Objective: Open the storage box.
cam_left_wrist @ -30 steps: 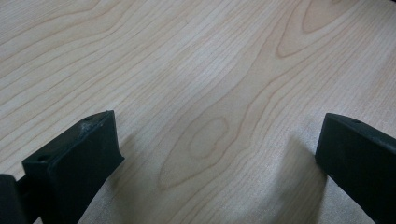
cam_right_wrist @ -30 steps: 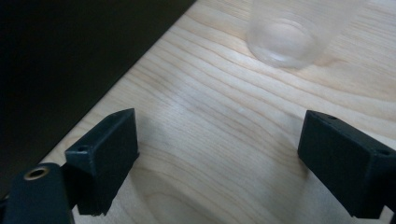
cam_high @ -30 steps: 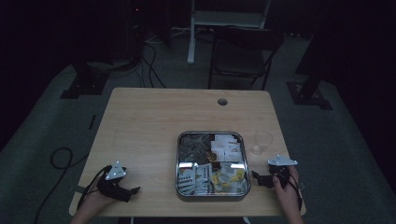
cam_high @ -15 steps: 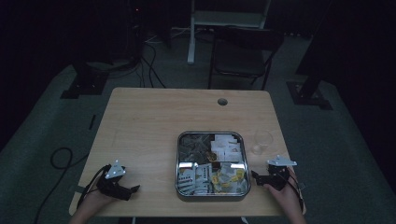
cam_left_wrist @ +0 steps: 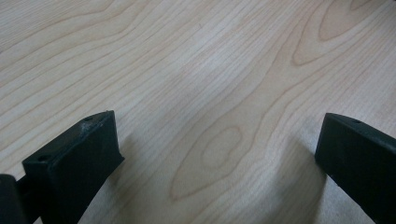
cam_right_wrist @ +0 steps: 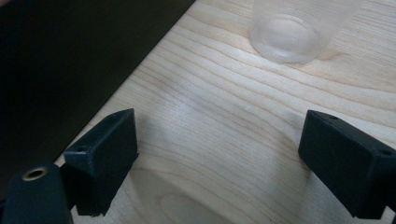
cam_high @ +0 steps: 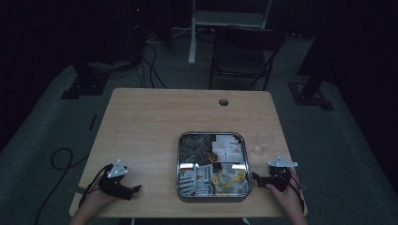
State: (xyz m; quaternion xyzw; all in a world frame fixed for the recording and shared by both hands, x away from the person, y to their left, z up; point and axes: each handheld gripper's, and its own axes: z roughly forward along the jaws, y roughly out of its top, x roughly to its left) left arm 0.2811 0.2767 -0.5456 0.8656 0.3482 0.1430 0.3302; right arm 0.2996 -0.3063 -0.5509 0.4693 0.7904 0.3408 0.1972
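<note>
Dim room, wooden table [cam_high: 155,122] | left gripper [cam_high: 123,187] at 7 o'clock, jaws spread, empty | right gripper [cam_high: 264,178] at 5 o'clock, jaws spread, empty, beside metal tray [cam_high: 179,161] of packets | clear glass [cam_high: 263,142] just beyond at 4 o'clock | chair [cam_high: 244,51] at 12.

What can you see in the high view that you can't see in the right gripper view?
High view alone: the metal tray full of packets, the left gripper at the table's near left, a chair behind, and the person's hands. Right gripper view alone: the right gripper up close, its black jaws wide apart with nothing between them. Both share the clear glass and the wooden table.
</note>
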